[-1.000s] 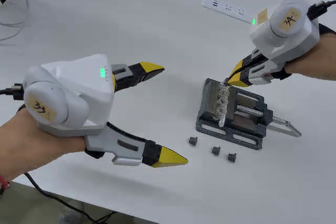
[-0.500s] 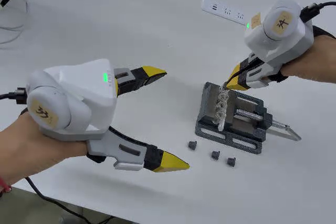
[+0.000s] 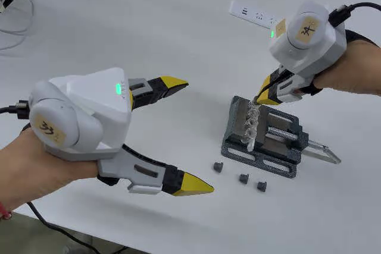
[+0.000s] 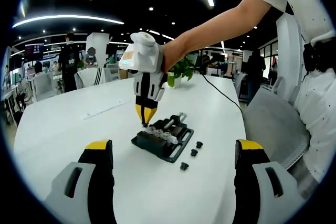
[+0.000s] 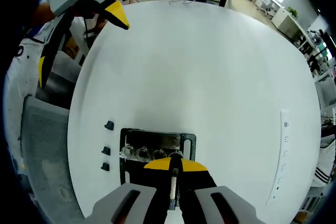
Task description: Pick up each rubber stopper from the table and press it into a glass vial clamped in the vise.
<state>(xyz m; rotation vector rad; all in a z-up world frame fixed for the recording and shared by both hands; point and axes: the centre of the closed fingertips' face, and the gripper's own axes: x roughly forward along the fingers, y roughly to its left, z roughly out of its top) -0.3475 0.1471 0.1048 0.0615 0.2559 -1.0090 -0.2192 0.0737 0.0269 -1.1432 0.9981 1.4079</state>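
A dark vise (image 3: 262, 157) is seen on a white table (image 3: 149, 22), toward 3 o'clock in the head view, with a row of clear glass vials (image 3: 251, 121) clamped between its faces. The right gripper (image 3: 260, 99) is held over the far end of that row and pointed down. Its yellow-tipped jaws are pressed together, with the tips at or just above the endmost vial. Whether a stopper is pinched between them cannot be told. Three small dark rubber stoppers (image 3: 243, 178) are seen lying on the table in a loose row just beside the vise, at about 7 o'clock from it, each apart from the next. The left gripper (image 3: 199, 135) is held at 9 o'clock from the vise, well apart from it, with its jaws spread wide and nothing between them. A white power strip (image 3: 253, 11) is laid at 12 o'clock from the vise, beyond the right gripper. In the left gripper view the vise is framed between the two spread jaws, and the right gripper is seen upright over its 11 o'clock corner. In the right gripper view the vials are seen just ahead of the closed tips, with the stoppers at 9 o'clock from the vise.
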